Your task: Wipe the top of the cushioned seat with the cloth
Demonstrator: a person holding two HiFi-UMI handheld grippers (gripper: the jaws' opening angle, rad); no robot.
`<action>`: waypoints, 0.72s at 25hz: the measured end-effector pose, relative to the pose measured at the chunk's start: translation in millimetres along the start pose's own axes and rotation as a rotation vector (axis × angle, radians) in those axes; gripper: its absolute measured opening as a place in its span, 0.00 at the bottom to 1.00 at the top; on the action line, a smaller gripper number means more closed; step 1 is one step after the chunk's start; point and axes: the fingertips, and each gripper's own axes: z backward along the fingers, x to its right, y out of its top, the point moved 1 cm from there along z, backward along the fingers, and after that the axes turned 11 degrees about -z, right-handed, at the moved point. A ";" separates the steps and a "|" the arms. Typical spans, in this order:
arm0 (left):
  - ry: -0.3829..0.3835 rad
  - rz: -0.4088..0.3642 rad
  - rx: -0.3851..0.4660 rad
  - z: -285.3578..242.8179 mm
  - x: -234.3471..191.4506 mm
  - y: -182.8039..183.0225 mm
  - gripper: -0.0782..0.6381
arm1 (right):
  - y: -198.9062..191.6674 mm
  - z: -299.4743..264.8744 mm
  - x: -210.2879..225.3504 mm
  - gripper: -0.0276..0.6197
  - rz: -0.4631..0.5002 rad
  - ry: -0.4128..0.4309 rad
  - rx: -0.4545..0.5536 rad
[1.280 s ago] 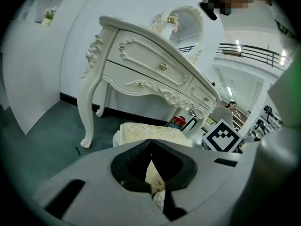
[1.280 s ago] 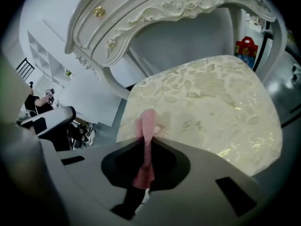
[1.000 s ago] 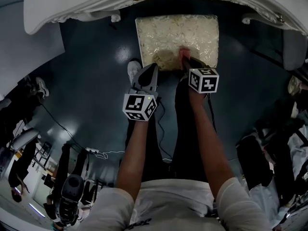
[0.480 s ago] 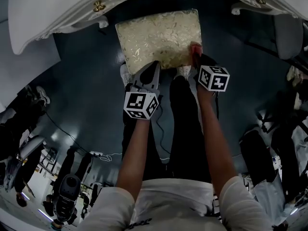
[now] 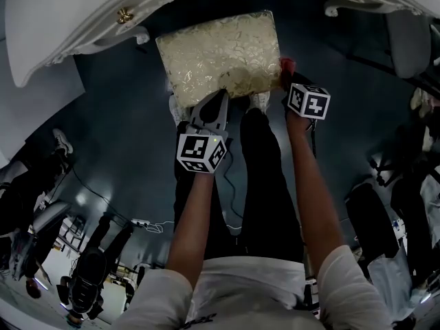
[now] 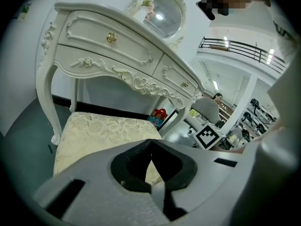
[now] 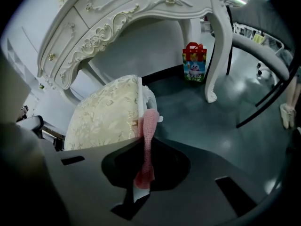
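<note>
**task item.** the cushioned seat (image 5: 218, 57) stands under the white dressing table (image 5: 69, 19), in the upper centre of the head view. its cream, leaf-patterned top faces up and nothing lies on it.

**cloth.** the pink cloth (image 7: 146, 135) is a narrow folded strip. it sits at the seat's right edge, level with the side panel rather than on the top. in the head view it shows as a small pink patch (image 5: 287, 64) just off the seat's right corner.

**grippers.** the right gripper (image 7: 143, 173) has its jaws clamped on the cloth. the left gripper (image 6: 151, 173) has its jaws closed together with nothing between them. it hovers at the seat's near edge (image 6: 103, 133).

**stage.** this position fits either a stroke that has run off the top or one about to go back onto it.

**faults to expect.**
- only a thin fold sticks out, so a stroke may clean just a narrow track.
- if the jaws are held too low, their hard tips could drag on the brocade.
- the fold could snag on the seat's edge and pull out of the jaws.

**not determinable.**
- whether the cloth touches the seat's side.
- how much cloth lies behind the jaws.
- whether the top is clean.
- the seat's near edge, which the left gripper (image 5: 220, 96) covers in the head view.
- the seat's legs, which appear in no view.

a red gift bag (image 7: 194, 62) stands on the floor beyond.
</note>
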 end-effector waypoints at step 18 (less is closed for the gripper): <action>0.108 0.072 0.057 51.3 -79.1 0.1 0.13 | -52.9 5.6 -160.7 0.08 -0.006 0.244 -0.011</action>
